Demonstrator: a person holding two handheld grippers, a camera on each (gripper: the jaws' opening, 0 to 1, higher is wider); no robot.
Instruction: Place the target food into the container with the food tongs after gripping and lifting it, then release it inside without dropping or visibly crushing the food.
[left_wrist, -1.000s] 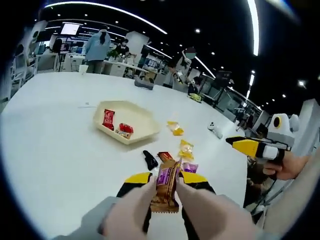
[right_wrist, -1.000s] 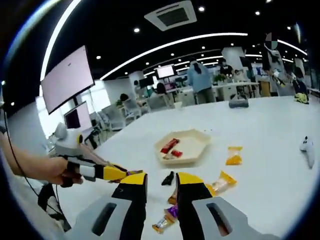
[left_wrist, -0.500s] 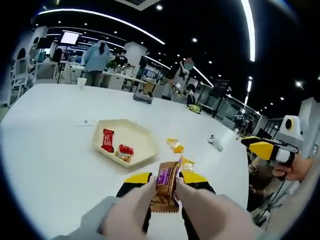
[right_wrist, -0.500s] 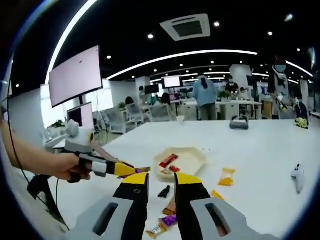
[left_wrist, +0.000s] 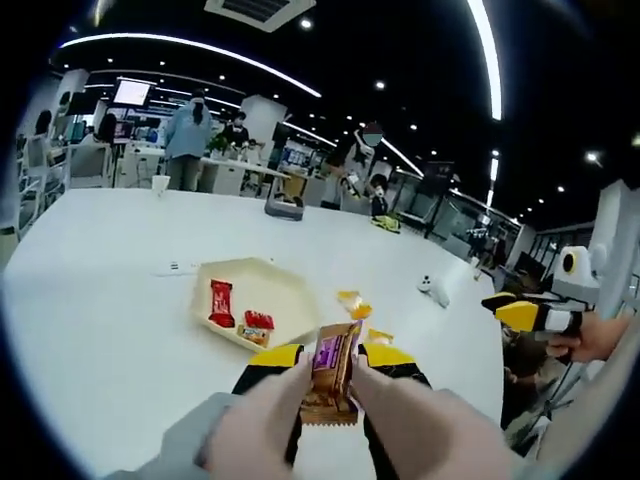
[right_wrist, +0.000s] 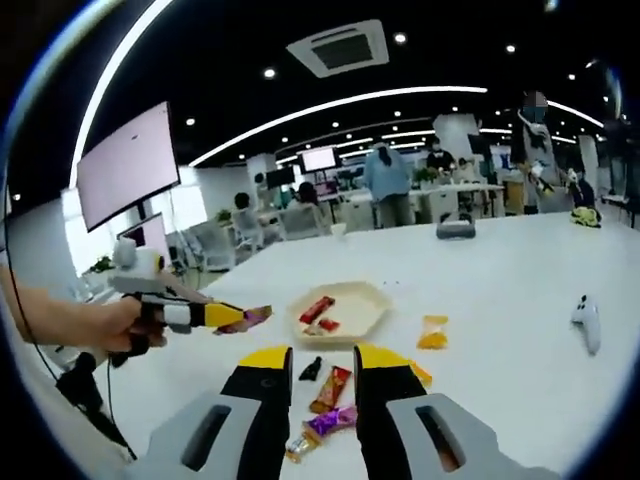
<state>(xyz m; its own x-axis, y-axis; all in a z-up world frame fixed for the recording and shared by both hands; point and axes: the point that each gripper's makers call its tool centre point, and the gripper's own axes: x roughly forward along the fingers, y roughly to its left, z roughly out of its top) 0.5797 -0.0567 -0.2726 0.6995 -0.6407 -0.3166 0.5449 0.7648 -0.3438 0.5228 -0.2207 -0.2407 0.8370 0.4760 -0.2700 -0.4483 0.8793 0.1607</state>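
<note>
My left gripper is shut on a brown and purple snack bar, held upright above the white table. Ahead of it lies a beige hexagonal tray with red packets inside. In the right gripper view the left gripper hangs left of the tray with the bar sticking out of its tips. My right gripper stands open above loose snacks: a brown bar and a purple packet. The right gripper also shows at the far right of the left gripper view, held by a hand.
Yellow packets lie right of the tray, and one yellow packet shows in the right gripper view. A small black item and a white controller lie on the table. People and desks stand far behind.
The left gripper has risen with the snack bar in its jaws; the loose snacks beneath have dropped out of its view. The right gripper stays open and has shifted slightly.
</note>
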